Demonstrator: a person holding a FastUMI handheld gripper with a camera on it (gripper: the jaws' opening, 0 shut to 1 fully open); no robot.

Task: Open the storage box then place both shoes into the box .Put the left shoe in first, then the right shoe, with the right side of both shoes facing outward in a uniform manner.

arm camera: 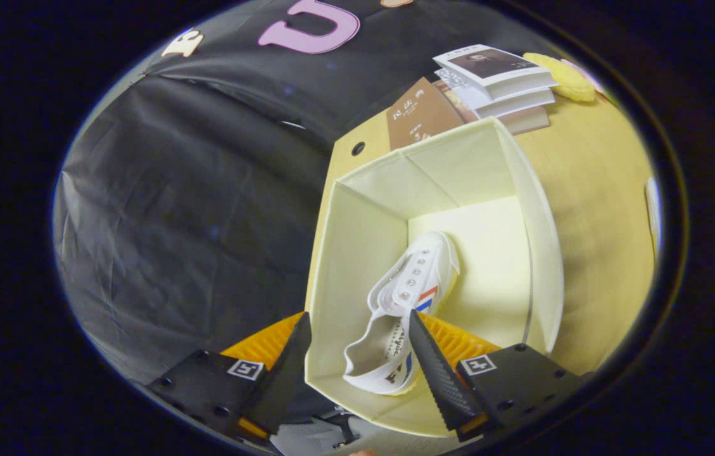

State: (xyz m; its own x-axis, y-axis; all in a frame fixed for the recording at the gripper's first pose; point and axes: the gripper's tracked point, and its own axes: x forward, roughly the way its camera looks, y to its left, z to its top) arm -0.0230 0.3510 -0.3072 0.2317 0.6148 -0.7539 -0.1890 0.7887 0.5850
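The jaws of the hand-held gripper (357, 345) are standing wide apart, gripping nothing; one finger is hanging outside the near wall of the open pale cream fabric storage box (357, 253), the other is overlapping the heel of the white canvas shoe with red and blue side stripes (409, 297). That shoe is lying on its side inside the box, against the box floor, toe pointing away from the fingers. The box is sitting on a light wooden surface (598, 209). Beyond the box, a stack of books (496, 79) is resting on the surface, with a yellow object (563, 76) just beside it.
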